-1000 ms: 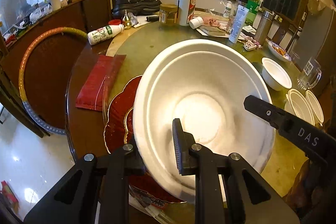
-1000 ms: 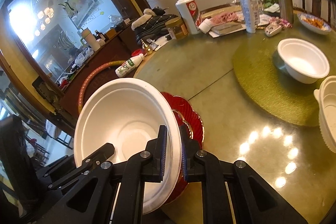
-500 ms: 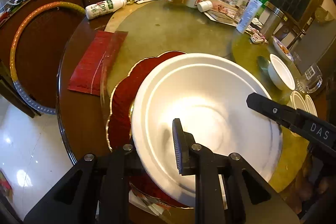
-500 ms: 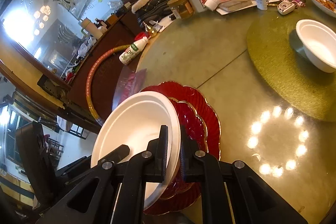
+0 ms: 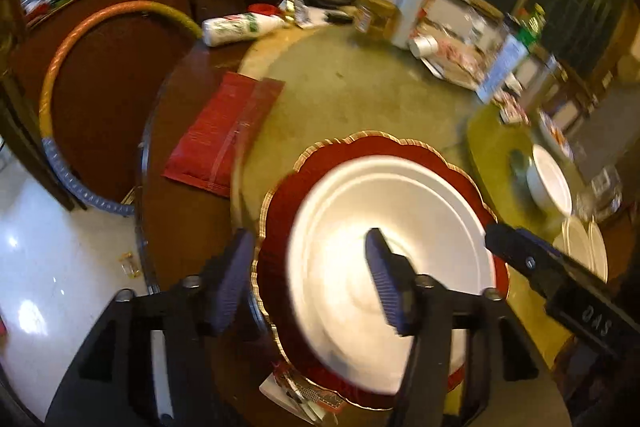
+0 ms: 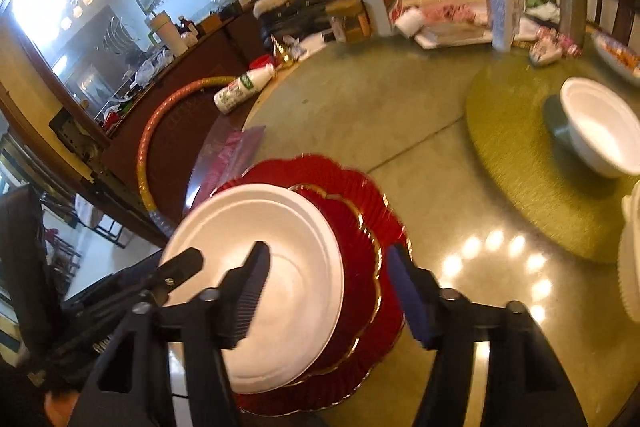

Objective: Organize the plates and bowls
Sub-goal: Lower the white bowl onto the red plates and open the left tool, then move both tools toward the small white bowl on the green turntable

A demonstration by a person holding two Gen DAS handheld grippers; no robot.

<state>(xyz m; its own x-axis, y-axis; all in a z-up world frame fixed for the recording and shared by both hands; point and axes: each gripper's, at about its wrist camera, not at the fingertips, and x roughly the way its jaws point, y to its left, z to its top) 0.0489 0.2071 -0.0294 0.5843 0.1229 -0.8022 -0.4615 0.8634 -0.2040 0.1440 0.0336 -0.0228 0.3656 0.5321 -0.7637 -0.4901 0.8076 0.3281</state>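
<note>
Resting on the red plates [image 5: 372,151], the white plate [image 5: 400,223] sits released; both grippers [image 5: 310,281] [image 6: 328,291] have just opened. Only the right view shows a bowl [image 6: 604,127] at three o'clock clearly.

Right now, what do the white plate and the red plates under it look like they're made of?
White plate: likely moulded pulp or foam disposable; matte, soft pressed rings, thick rounded rim, no glaze shine. Red plates: probably glossy plastic or glazed ceramic, I can't tell which; ribbed surface, scalloped gold-trimmed edge, sharp highlights.
</note>
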